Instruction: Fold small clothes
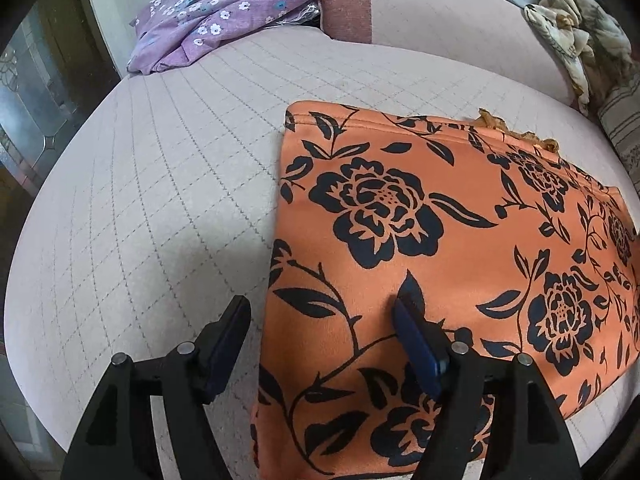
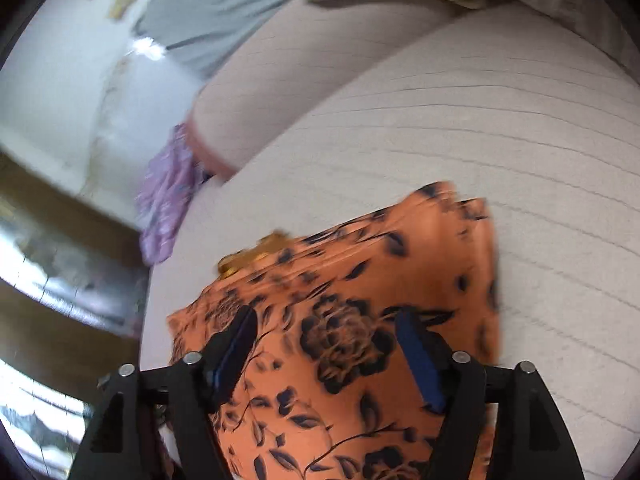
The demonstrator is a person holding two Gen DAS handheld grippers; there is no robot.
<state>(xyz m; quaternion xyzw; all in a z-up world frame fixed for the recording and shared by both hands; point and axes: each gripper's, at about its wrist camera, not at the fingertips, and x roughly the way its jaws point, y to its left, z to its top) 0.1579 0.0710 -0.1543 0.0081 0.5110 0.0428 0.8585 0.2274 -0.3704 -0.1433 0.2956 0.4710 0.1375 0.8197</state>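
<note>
Lying flat on the pale quilted mattress (image 1: 160, 200), the folded orange cloth with black flowers (image 1: 440, 240) fills the left view's 4 o'clock. Both the left claw (image 1: 320, 312) and right claw (image 2: 326, 324) gape wide, gripping nothing. A purple flowered garment (image 1: 216, 20) sits at 11 o'clock.

One orange cloth (image 1: 440, 248) with black flowers lies flat on one quilted pink sofa seat (image 1: 160, 200). One purple flowered cloth (image 1: 224, 16) sits bunched at the far corner, one cream patterned cloth (image 1: 580, 32) at the other. Two tools are in view, one per camera: left tool (image 1: 320, 308) and right tool (image 2: 326, 320).
</note>
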